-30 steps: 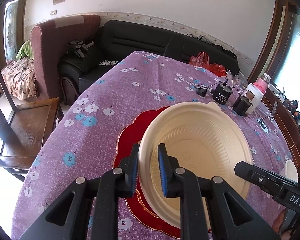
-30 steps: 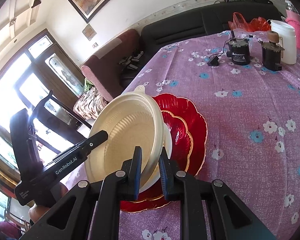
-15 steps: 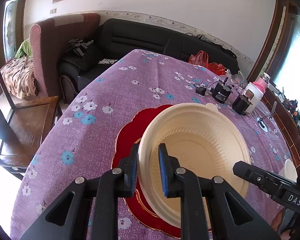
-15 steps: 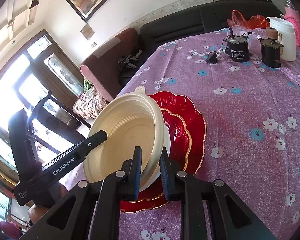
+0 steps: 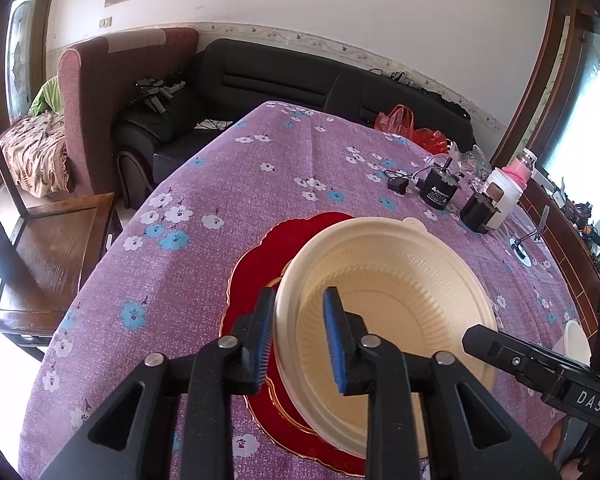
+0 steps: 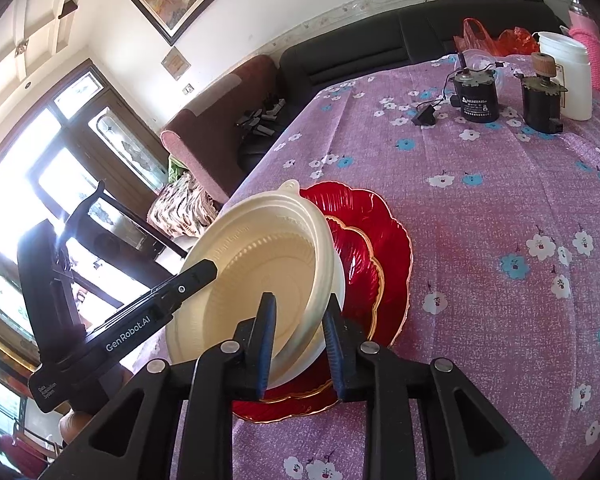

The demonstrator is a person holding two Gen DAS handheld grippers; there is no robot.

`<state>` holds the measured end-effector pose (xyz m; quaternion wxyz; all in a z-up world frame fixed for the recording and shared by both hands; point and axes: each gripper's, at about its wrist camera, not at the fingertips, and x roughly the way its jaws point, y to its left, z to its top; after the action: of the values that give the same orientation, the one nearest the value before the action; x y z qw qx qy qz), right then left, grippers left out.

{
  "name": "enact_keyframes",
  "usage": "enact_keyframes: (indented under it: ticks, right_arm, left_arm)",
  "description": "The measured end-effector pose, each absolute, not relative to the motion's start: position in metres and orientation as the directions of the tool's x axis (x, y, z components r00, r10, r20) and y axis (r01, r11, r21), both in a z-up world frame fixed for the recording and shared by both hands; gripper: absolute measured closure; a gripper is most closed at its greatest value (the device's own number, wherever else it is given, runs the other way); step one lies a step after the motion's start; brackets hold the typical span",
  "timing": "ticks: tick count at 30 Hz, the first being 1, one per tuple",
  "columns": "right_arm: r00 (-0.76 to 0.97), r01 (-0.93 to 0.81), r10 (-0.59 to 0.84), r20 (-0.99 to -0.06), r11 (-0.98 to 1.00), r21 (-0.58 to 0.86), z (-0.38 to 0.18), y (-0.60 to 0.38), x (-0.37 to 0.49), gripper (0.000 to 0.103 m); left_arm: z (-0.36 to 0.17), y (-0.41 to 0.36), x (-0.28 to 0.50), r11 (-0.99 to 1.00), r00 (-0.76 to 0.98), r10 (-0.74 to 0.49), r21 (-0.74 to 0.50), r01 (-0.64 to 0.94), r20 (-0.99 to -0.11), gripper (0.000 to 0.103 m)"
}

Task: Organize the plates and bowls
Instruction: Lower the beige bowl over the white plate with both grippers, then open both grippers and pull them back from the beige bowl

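Observation:
A cream plastic bowl (image 5: 388,300) (image 6: 260,264) rests on a stack of red scalloped plates with gold rims (image 5: 260,264) (image 6: 384,232) on the purple flowered tablecloth. A white rim (image 6: 334,280) shows under the bowl. My left gripper (image 5: 299,336) straddles the bowl's left rim. Its jaws are opening, and a gap shows between the inner pad and the rim. My right gripper (image 6: 300,332) straddles the opposite rim. Its jaws are opening too, and the pads stand off the rim. Each view shows the other gripper's finger over the bowl.
At the table's far right stand two black motors (image 5: 440,188) (image 5: 478,212), a white jar (image 5: 504,196) and a red plastic bag (image 5: 396,120). A white dish edge (image 5: 576,344) shows at the right. A wooden chair (image 5: 48,248) and sofas lie beyond the table's left edge.
Both pairs of jaws have widened off the bowl's rim, and the bowl has settled lower and flatter onto the red plates. Neither hand has moved.

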<state>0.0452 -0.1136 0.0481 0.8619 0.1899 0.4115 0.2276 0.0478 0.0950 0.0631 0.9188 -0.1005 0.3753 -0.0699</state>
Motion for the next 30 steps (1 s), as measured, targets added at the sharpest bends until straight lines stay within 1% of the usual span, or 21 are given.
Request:
enact_keyframes:
  ticks: [1, 3, 10, 17, 23, 25, 28, 29, 30]
  right_arm:
    - [0.560, -0.235, 0.548, -0.621, 0.824, 0.516, 0.049, -0.114, 0.045, 0.074]
    - [0.565, -0.234, 0.549, -0.616, 0.822, 0.519, 0.050, -0.116, 0.044, 0.064]
    - [0.583, -0.226, 0.548, -0.600, 0.818, 0.528, 0.055, -0.125, 0.043, 0.063]
    - [0.607, -0.208, 0.544, -0.580, 0.813, 0.545, 0.060, -0.138, 0.041, 0.063]
    - [0.630, -0.190, 0.538, -0.560, 0.806, 0.561, 0.067, -0.152, 0.038, 0.063]
    - [0.638, -0.181, 0.534, -0.555, 0.804, 0.567, 0.070, -0.157, 0.036, 0.063]
    - [0.644, -0.175, 0.532, -0.550, 0.802, 0.571, 0.077, -0.161, 0.030, 0.063]
    - [0.649, -0.176, 0.528, -0.548, 0.805, 0.567, 0.081, -0.163, 0.025, 0.060]
    - [0.656, -0.175, 0.520, -0.547, 0.810, 0.559, 0.083, -0.163, 0.020, 0.053]
  left_arm:
    - [0.063, 0.095, 0.048, 0.970, 0.711, -0.202, -0.238, 0.050, -0.673, 0.070]
    - [0.065, 0.096, 0.047, 0.970, 0.716, -0.198, -0.238, 0.045, -0.669, 0.069]
    - [0.066, 0.100, 0.047, 0.969, 0.726, -0.192, -0.245, 0.033, -0.660, 0.069]
    - [0.070, 0.101, 0.043, 0.974, 0.741, -0.163, -0.226, 0.015, -0.651, 0.069]
    - [0.087, 0.104, 0.025, 0.981, 0.773, -0.126, -0.194, 0.004, -0.622, 0.069]
    - [0.095, 0.105, 0.016, 0.983, 0.782, -0.120, -0.184, 0.008, -0.612, 0.064]
    - [0.102, 0.102, 0.001, 0.986, 0.788, -0.119, -0.163, 0.023, -0.604, 0.060]
    - [0.105, 0.100, -0.003, 0.987, 0.789, -0.121, -0.159, 0.030, -0.602, 0.060]
    - [0.107, 0.097, -0.009, 0.987, 0.790, -0.124, -0.154, 0.038, -0.601, 0.059]
